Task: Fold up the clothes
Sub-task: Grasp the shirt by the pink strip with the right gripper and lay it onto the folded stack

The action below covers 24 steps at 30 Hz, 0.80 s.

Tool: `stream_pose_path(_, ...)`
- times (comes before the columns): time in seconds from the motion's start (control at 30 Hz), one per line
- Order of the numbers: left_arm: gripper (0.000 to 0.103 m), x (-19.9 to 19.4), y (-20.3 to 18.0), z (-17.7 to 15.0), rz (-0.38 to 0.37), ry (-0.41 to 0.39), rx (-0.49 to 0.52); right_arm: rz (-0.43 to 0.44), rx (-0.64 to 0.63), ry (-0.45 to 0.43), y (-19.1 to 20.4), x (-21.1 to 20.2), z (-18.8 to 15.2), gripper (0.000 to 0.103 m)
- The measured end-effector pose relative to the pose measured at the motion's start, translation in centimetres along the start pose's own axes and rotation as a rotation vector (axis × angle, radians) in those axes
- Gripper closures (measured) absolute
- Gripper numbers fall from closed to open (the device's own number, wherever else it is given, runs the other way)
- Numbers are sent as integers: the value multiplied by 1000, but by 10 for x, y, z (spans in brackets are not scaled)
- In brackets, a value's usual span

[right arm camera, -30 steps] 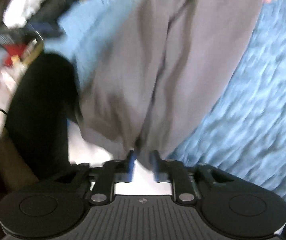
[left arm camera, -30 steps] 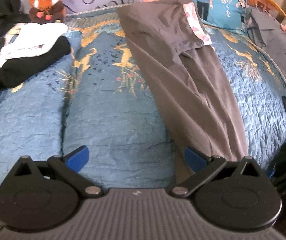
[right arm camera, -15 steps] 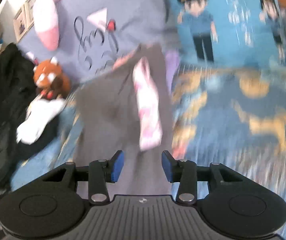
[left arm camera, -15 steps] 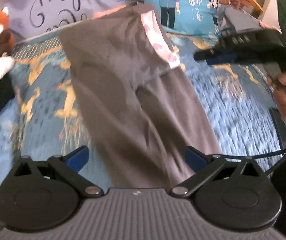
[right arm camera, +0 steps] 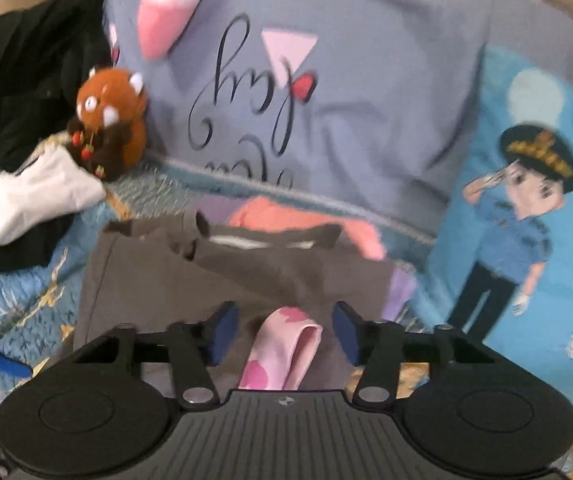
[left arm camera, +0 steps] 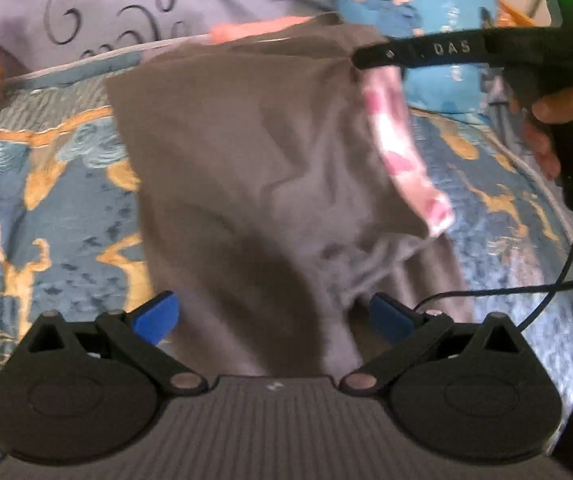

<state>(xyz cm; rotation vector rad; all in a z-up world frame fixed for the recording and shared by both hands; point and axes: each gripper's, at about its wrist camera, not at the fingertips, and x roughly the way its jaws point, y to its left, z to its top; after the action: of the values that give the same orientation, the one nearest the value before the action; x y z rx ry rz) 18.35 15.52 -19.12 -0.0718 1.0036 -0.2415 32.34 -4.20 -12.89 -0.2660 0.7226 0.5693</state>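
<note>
**Grey trousers: limp fabric, both grippers spread, nothing pinched**

Grey trousers [left arm camera: 254,168] lie lengthwise on the blue quilt [left arm camera: 66,216], waistband end toward the lilac script pillow [right arm camera: 326,92], legs running away from it toward the left gripper [left arm camera: 272,316]. Judgement: light, soft knit, no stiffness; it will sag and crease when lifted, so grab at hems or the waistband edge, two layers at once. A pink floral lining or pocket [right arm camera: 282,352] is turned out along the side nearer the cartoon pillow [right arm camera: 526,220]. Upper part looks doubled over, wrinkled near the crotch. Left gripper: jaws wide apart, straddling the cloth. Right gripper [right arm camera: 282,332]: jaws apart over the pink flap, not closed on it.
</note>
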Motion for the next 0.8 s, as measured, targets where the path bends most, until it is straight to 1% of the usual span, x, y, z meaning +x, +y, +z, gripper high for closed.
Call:
stream_pose_path(0.03, 0, 0, 3, 1, 9, -1, -6, -14, -4, -14, -3, 2, 5, 96)
stream_pose_path(0.07, 0, 0, 9, 1, 8, -1, -25, -27, 1, -30, -3, -4, 5, 98)
stream_pose_path(0.2, 0, 0, 25, 5, -23, -5, -101, -79, 20, -93, -3, -28, 4, 100)
stream_pose_path(0.3, 0, -7, 29, 7, -21, -26, -116, -123, 39, -140, -6, -47, 4, 100)
stream_pose_path(0.33, 0, -9, 30, 7, -20, -33, -118, -156, 57, -143, -11, -51, 4, 100)
stream_pose_path(0.4, 0, -10, 32, 8, -24, -37, -124, -232, 96, -98, -24, -51, 0, 100)
stream_pose_path(0.43, 0, -10, 33, 8, -28, -36, -128, -252, 118, -80, -30, -50, -2, 100)
stream_pose_path(0.63, 0, -9, 27, 5, -19, -25, -108, -210, 277, -20, -52, -41, -16, 100)
stream_pose_path(0.8, 0, -10, 28, 3, -25, -23, -116, -135, 358, -20, -53, -49, -15, 99)
